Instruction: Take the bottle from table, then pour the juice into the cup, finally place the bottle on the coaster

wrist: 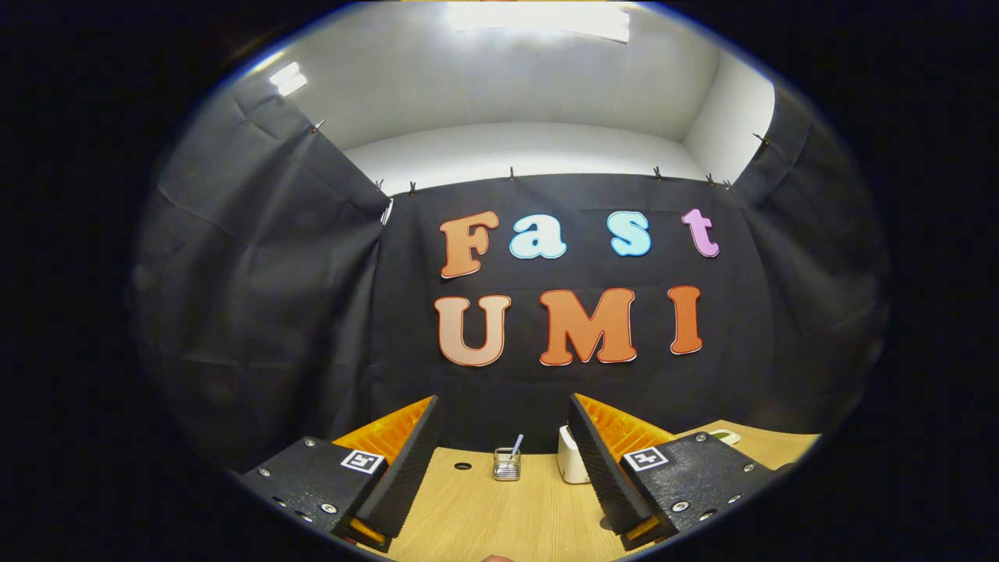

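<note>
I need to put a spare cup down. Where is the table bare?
Bare wood lies between the open gripper's fingers, from them up to the glass cup. It is crowded beyond: cup, white container beside it, and a small hole in the table.

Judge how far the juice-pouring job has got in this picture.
Done: nothing shows as finished. In hand: the gripper is open and holds nothing, its fingers high over the table. Beyond them stand a small clear cup and a white object, partly hidden. Left: taking the bottle, pouring, setting it down.
</note>
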Available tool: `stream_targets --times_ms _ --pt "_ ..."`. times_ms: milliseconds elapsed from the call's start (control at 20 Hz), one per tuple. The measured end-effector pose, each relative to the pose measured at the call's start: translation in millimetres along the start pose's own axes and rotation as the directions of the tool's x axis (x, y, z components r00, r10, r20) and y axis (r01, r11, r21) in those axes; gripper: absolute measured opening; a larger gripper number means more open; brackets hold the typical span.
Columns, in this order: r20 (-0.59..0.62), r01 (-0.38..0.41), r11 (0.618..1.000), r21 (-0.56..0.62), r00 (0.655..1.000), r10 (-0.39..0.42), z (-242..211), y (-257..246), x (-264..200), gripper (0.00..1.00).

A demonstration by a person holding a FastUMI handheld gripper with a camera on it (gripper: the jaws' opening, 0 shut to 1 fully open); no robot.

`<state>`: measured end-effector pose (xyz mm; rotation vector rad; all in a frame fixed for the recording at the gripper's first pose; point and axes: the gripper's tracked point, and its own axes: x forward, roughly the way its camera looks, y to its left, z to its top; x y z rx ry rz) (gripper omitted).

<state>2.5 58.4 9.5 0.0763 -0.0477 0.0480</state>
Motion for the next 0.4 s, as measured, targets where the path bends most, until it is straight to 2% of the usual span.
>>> stream_targets --times_ms 400 --pt "-0.036 0.009 0.999 -0.036 0.999 -0.011 -16.1 -9.2 8.8 0.96"
